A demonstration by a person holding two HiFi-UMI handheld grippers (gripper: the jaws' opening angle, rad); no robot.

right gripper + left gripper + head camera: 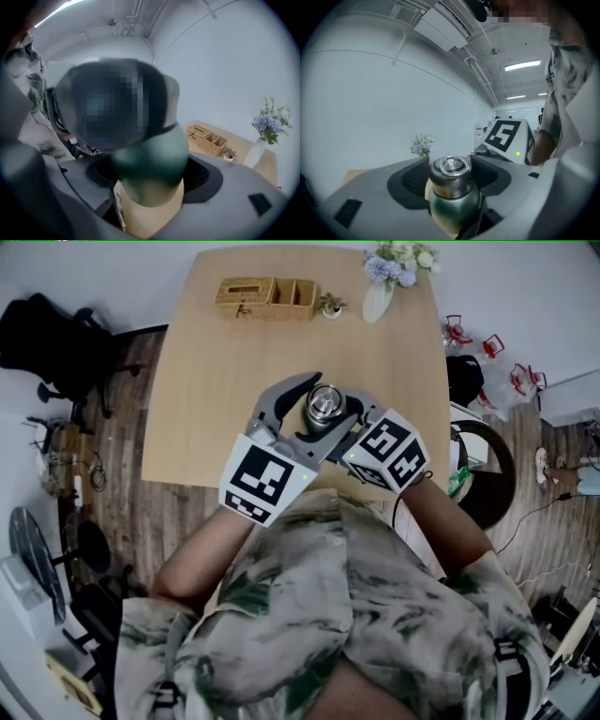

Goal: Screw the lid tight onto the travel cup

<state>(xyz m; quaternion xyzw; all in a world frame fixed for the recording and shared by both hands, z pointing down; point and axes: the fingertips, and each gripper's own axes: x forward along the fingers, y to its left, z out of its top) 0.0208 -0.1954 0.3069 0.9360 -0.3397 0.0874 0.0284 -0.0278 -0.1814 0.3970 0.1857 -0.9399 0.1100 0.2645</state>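
Note:
A dark green travel cup with a steel lid stands upright above the near part of the wooden table. My left gripper is open, its jaws around the lid with slim gaps at the pads. From the right, my right gripper is shut on the cup's green body, which fills the space between its jaws. In the left gripper view the ring on top of the lid shows, and the right gripper's marker cube sits behind it. The lid is blurred out in the right gripper view.
A woven basket, a small potted plant and a white vase of flowers stand along the table's far edge. A black office chair is on the floor to the left. The person's torso is close to the near edge.

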